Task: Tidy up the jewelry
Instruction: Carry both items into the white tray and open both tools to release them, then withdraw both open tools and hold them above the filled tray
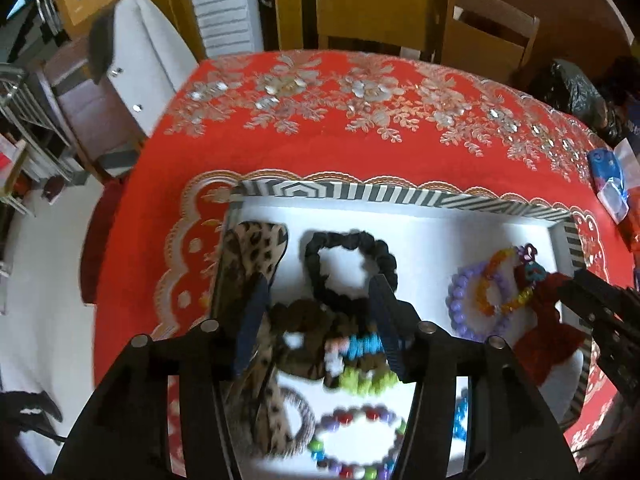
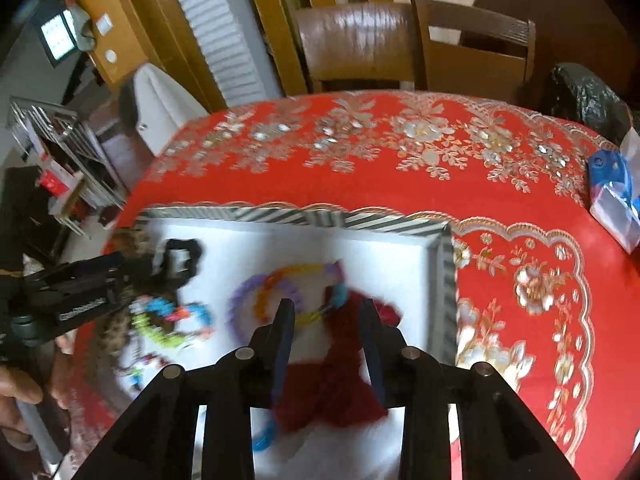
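A white tray with a striped rim (image 1: 400, 194) (image 2: 280, 216) lies on the red tablecloth and holds hair ties and bead bracelets. My left gripper (image 1: 320, 300) is open over a brown scrunchie (image 1: 308, 320) and a black scrunchie (image 1: 348, 264), with a leopard band (image 1: 252, 252) at its left finger. A purple bead bracelet (image 1: 464, 300) and an orange band (image 1: 496, 280) lie to the right. My right gripper (image 2: 326, 316) is open, its fingers on either side of a dark red scrunchie (image 2: 340, 364), and shows at the right in the left wrist view (image 1: 592, 300).
The red embroidered tablecloth (image 1: 360, 140) covers the table. A blue and white packet (image 2: 612, 196) lies at the right edge. Wooden chairs (image 2: 472, 52) stand behind the table. A black bag (image 2: 584, 92) sits at the far right. A hand (image 2: 20, 392) holds the left gripper.
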`<move>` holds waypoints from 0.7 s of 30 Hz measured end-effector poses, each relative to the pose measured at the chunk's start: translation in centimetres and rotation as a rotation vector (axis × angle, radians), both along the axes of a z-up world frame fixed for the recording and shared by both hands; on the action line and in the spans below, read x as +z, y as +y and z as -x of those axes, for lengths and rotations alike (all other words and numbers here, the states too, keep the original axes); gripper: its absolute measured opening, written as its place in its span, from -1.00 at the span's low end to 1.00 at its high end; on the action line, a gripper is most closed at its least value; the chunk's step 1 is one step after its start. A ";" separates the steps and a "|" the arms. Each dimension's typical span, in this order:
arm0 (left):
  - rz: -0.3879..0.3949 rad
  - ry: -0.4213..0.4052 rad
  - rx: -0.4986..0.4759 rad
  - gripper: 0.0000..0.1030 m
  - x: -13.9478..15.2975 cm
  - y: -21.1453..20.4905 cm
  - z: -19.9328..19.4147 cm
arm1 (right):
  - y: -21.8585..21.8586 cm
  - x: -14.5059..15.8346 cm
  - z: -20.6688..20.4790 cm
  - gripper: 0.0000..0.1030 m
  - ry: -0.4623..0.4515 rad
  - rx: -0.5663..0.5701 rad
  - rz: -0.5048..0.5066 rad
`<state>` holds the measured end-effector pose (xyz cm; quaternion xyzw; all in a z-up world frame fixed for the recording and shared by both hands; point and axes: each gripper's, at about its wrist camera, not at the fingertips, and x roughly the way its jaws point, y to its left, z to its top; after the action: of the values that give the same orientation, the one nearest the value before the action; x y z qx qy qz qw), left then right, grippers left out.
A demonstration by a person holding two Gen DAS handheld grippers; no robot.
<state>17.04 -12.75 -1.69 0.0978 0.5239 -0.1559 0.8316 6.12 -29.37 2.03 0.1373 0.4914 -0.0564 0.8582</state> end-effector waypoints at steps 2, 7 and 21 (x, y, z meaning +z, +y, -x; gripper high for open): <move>0.002 -0.020 0.005 0.02 0.9 0.4 1.3 | 1.3 0.9 1.3 -0.38 -0.024 0.006 0.000; -0.007 -0.092 0.018 0.02 3.1 1.9 5.4 | 4.1 2.3 4.8 -0.31 -0.069 0.000 -0.004; 0.045 -0.164 0.111 0.02 6.9 5.8 14.4 | 8.7 4.8 11.6 -0.18 -0.116 -0.005 0.022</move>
<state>2.68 -6.95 5.23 0.0621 0.4550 -0.1127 0.8812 -5.50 -20.71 6.85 0.1323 0.4397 -0.0558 0.8866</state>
